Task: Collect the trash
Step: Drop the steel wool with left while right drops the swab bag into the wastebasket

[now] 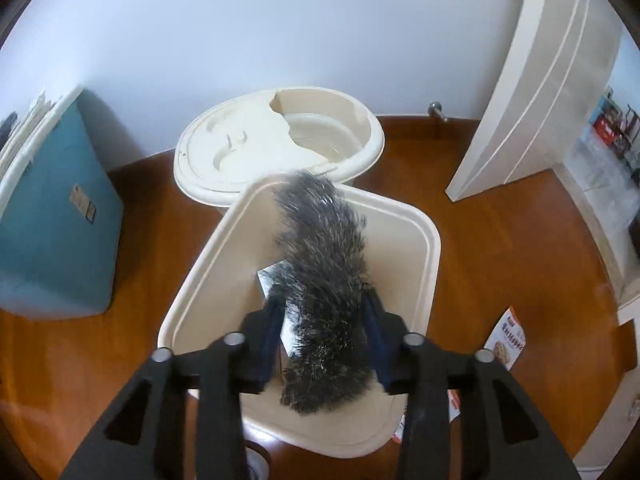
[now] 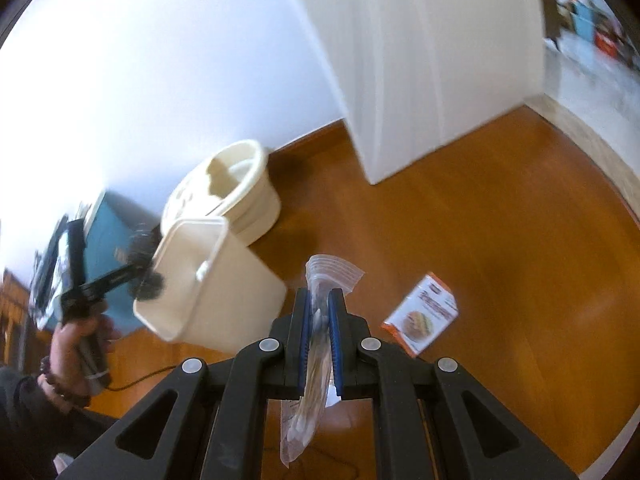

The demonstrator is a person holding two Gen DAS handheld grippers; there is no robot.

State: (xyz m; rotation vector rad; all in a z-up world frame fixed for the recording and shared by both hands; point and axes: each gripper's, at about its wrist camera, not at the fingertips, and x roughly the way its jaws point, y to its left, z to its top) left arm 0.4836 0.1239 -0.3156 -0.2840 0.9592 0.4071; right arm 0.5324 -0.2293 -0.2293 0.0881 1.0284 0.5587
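Wood floor [image 2: 500,240]; bag [image 2: 316,344] inside right gripper [image 2: 320,300]

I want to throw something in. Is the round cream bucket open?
Partly open: the round cream bucket's lid covers one side, and the other side gapes.

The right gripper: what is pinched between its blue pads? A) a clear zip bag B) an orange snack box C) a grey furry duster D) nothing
A: in the right wrist view the right gripper is shut on a clear zip bag, while the orange box lies on the wooden floor.
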